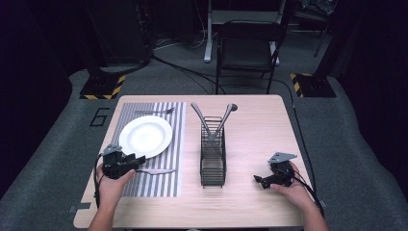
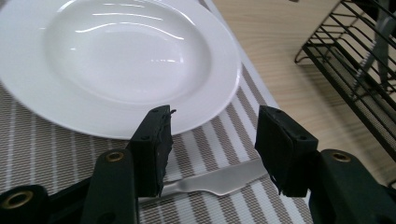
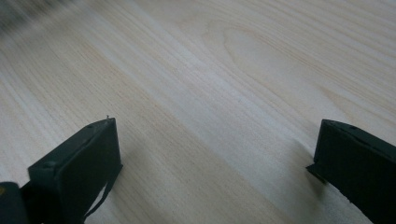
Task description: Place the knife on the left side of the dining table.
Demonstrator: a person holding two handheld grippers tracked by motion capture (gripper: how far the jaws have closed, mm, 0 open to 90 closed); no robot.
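A white plate (image 1: 145,136) lies on a grey striped placemat (image 1: 159,183) at the table's left. A fork (image 1: 155,112) rests on the mat behind the plate. A silver knife (image 1: 159,171) lies on the mat in front of the plate. My left gripper (image 1: 139,161) hovers just above the knife, open, its jaws apart on either side of the blade (image 2: 219,179), and the plate's rim (image 2: 224,100) is just beyond. My right gripper (image 1: 258,179) sits low over bare wood at the front right, open, nothing between its fingers (image 3: 79,168).
A black wire cutlery basket (image 1: 212,156) stands mid-table with two utensils (image 1: 214,120) leaning out of its far end; its side (image 2: 355,70) is close on the right of the left gripper. A black chair (image 1: 246,48) stands beyond the table.
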